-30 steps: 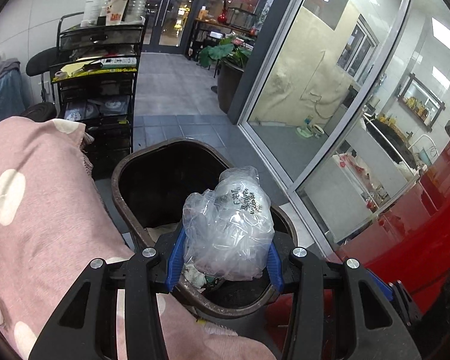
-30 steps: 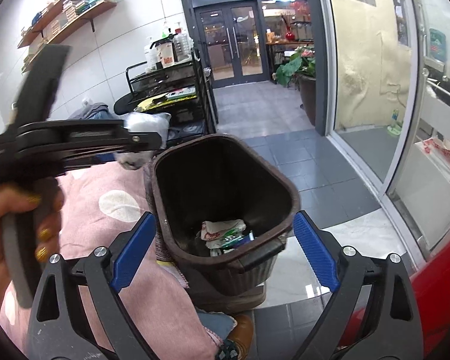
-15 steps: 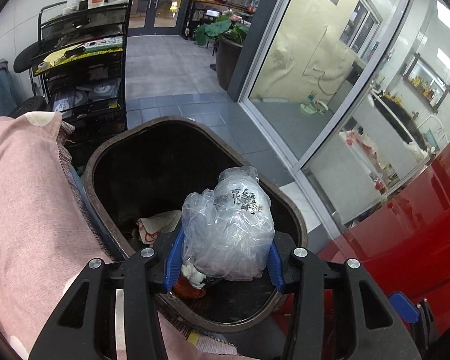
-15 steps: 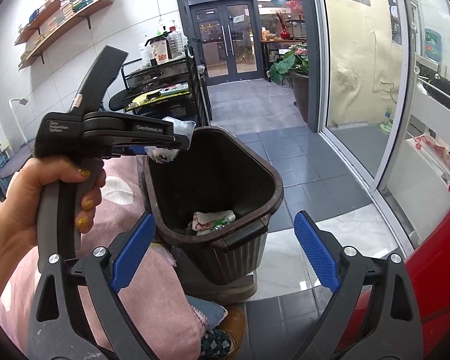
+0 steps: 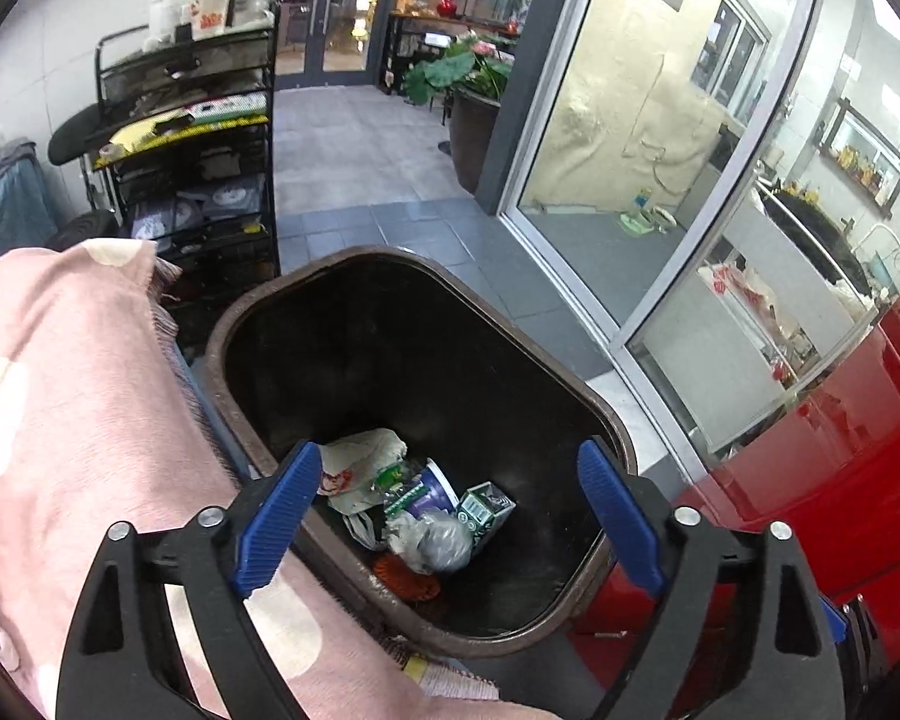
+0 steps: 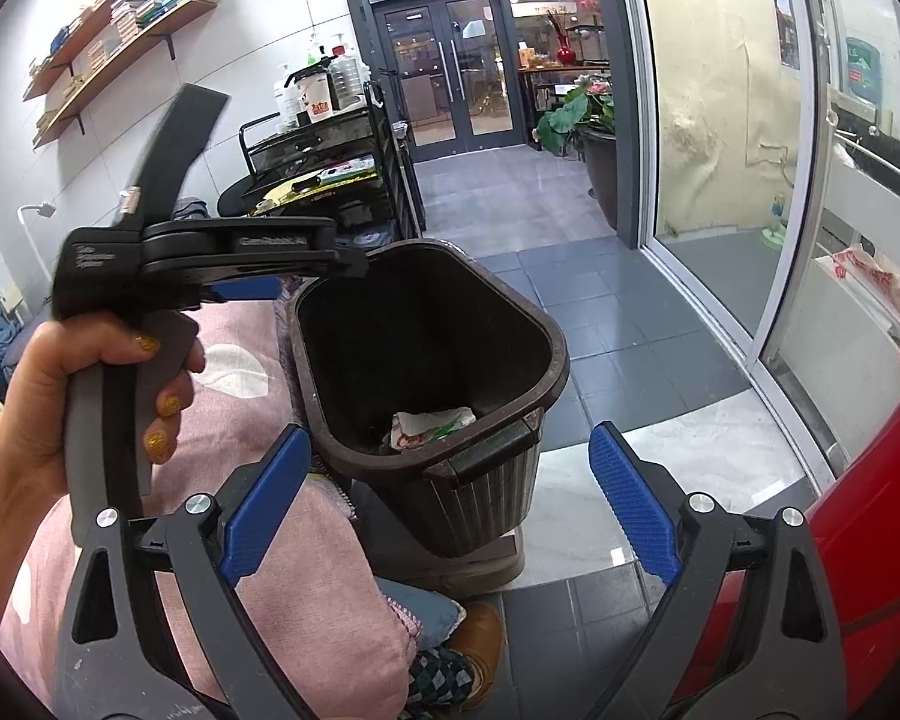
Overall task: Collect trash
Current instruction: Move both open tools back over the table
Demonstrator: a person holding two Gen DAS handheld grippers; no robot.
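As its jaws just sprang wide, the left hand-held gripper (image 5: 450, 510) hangs empty above the bin (image 5: 606, 420), apparently untouching.

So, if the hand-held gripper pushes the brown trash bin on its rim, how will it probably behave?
The brown trash bin looks like thin ribbed plastic and holds only a little litter, so it is probably light and would slide easily. It is tall and seems to narrow downward, so a push at the rim may tip it. The pink blanket beside it might stop a fall that way.
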